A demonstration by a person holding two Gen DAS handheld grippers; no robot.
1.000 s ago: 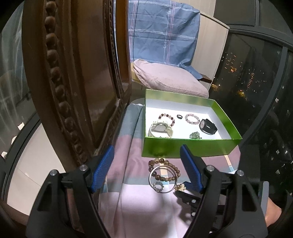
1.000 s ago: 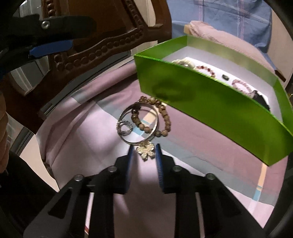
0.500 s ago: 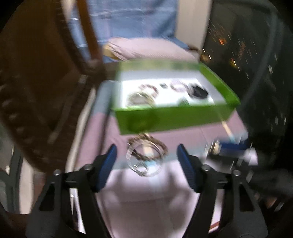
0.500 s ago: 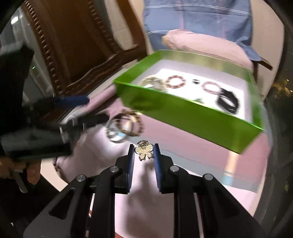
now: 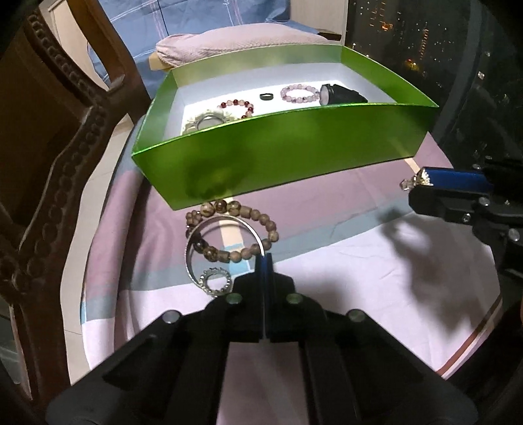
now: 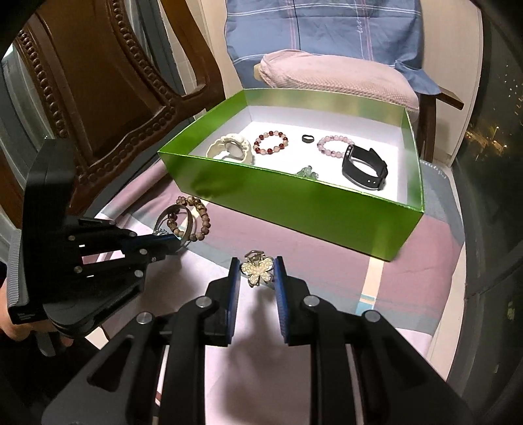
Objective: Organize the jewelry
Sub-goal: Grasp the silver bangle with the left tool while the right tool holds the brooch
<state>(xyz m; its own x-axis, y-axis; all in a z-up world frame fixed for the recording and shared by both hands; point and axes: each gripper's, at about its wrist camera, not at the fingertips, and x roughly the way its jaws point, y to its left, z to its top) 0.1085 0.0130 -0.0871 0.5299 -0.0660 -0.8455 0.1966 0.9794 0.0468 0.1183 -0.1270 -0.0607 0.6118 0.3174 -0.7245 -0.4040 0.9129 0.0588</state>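
Note:
A green box [image 5: 294,153] [image 6: 294,202] on the cloth holds a white watch [image 6: 230,150], two bead bracelets [image 6: 270,143], a black ring [image 6: 307,138], a black band [image 6: 364,166] and a green charm [image 6: 307,172]. In front of it lie a wooden bead bracelet [image 5: 235,229], a silver bangle [image 5: 225,248] and a small toothed ring [image 5: 215,281]. My left gripper [image 5: 264,258] [image 6: 173,243] is shut on the bangle's rim. My right gripper [image 6: 256,271] [image 5: 421,178] is shut on a pearl flower brooch [image 6: 258,271], held above the cloth.
A carved dark wooden chair back [image 6: 108,98] stands at the left. A pink cushion [image 6: 336,78] and blue plaid fabric [image 6: 320,29] lie behind the box. A dark window [image 5: 425,36] is at the right. The striped cloth [image 5: 359,261] covers the surface.
My left gripper moved down to the bangle and closed from wide open. My right gripper lifted the flower brooch off the cloth and swung right, toward the box.

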